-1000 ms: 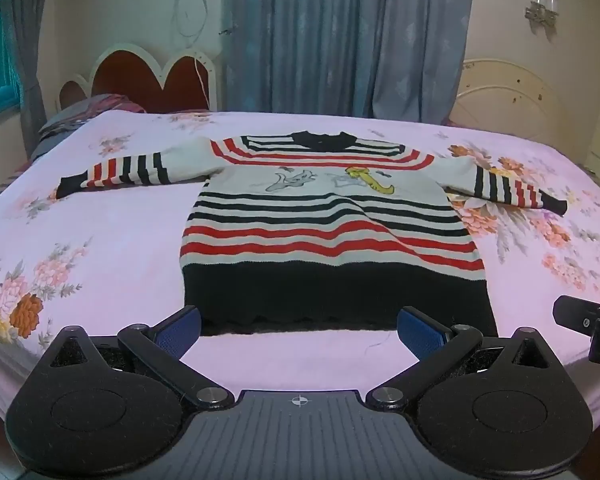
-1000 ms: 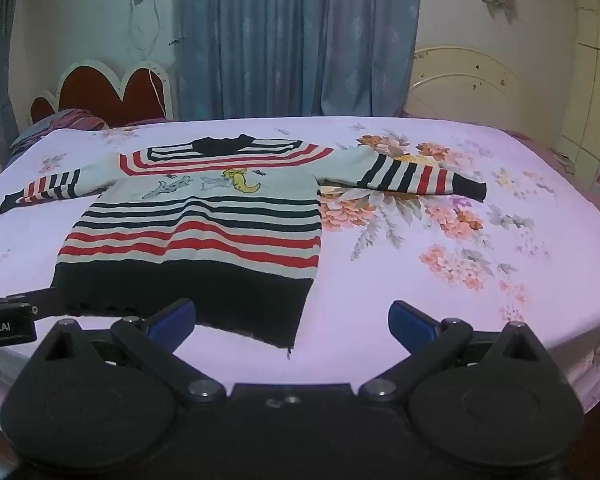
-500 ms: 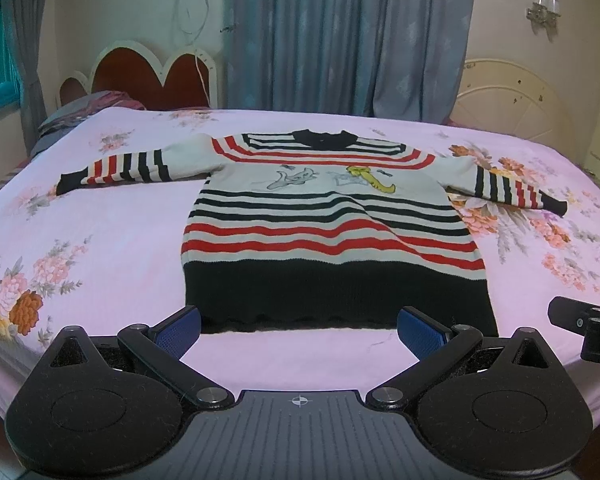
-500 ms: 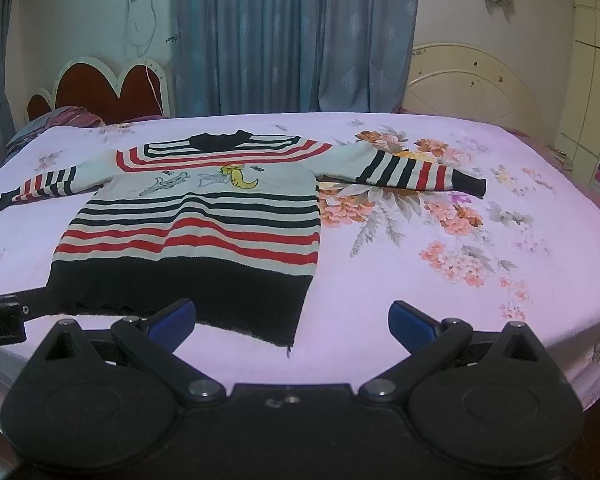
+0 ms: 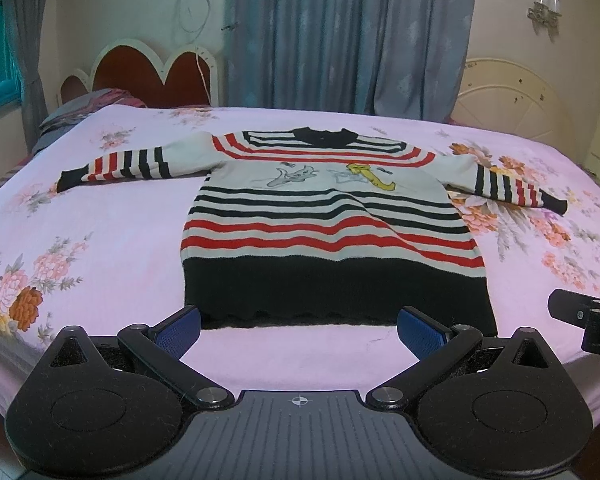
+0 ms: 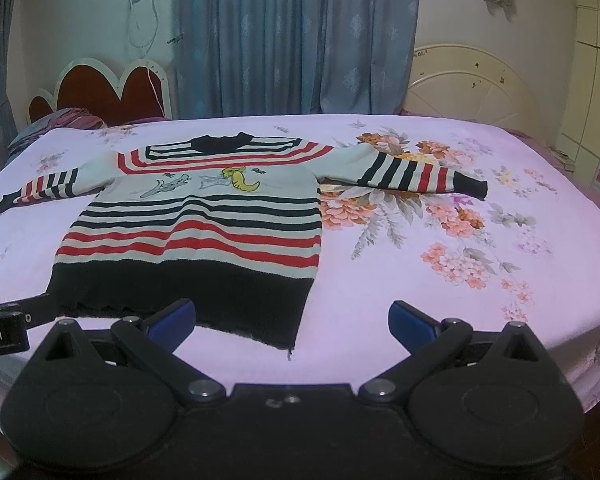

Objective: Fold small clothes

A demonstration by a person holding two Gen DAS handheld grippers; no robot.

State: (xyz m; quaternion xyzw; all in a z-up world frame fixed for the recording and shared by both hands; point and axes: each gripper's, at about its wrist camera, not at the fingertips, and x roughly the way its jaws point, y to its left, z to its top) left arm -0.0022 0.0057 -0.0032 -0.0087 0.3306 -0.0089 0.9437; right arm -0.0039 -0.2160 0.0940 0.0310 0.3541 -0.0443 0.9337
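Note:
A small striped sweater in red, black and white, with a cartoon print on the chest, lies flat and face up on the pink floral bed, both sleeves spread out. It also shows in the right wrist view. My left gripper is open and empty, just short of the black hem. My right gripper is open and empty, near the hem's right corner. Each gripper's edge shows in the other's view.
A red heart-shaped headboard and pillows stand at the far left. Blue curtains hang behind the bed. A cream headboard stands at the far right. The bed's front edge lies just under the grippers.
Both grippers have dropped slightly and tilted up a little, so the sweater sits lower in the views. The sweater has not moved. Both stay open.

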